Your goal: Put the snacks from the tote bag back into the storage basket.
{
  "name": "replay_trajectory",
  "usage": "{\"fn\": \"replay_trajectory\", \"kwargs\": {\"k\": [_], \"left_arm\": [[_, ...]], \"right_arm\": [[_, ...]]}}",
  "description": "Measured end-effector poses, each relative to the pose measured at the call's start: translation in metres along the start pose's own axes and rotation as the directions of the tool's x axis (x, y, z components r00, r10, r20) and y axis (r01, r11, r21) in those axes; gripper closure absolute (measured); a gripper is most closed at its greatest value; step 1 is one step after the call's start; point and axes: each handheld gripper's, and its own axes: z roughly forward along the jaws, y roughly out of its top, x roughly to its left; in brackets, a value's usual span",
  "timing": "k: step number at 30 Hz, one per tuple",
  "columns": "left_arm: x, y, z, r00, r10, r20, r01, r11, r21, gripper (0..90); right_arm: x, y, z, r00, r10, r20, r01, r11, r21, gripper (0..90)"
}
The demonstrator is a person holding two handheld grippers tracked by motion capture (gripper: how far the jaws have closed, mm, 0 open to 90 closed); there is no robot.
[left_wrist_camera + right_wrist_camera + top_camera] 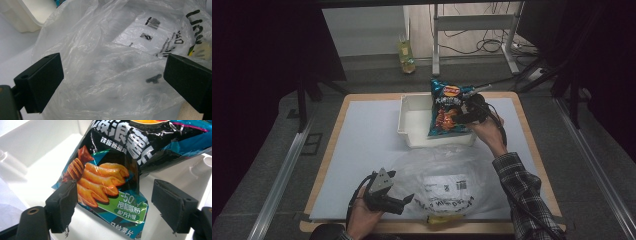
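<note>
Two grippers are in use. High view: the right gripper (468, 111) is at the right end of the white bin (412, 107), against a blue crisp packet (446, 107) that stands tilted in the bin. The left gripper (398, 202) lies at the near edge of a clear plastic bag (447, 172) spread on the table (362, 140) in front of the bin.

Left gripper view: jaws wide apart, the plastic bag (110, 62) bulging between them, neither pad pressing on it.

Right gripper view: jaws apart either side of the packet's (110, 180) lower end; the left pad is close against it, the right pad clear.
</note>
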Motion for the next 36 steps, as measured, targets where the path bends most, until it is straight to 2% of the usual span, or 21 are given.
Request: {"fn": "replay_trajectory", "kwargs": {"k": [20, 36], "left_arm": [[-0.001, -0.001, 0.001, 0.9996, 0.026, -0.007, -0.026, 0.9996, 0.011, 2.3], [0.0, -0.001, 0.001, 0.9998, 0.002, 0.02, -0.002, 0.9998, 0.018, 2.1]], "right_arm": [[0.012, -0.007, -0.012, 0.9995, -0.026, -0.02, 0.026, 0.999, -0.035, 15.0], [0.022, -0.012, -0.022, 0.9981, -0.054, -0.03, 0.053, 0.997, -0.053, 12.9]]}}
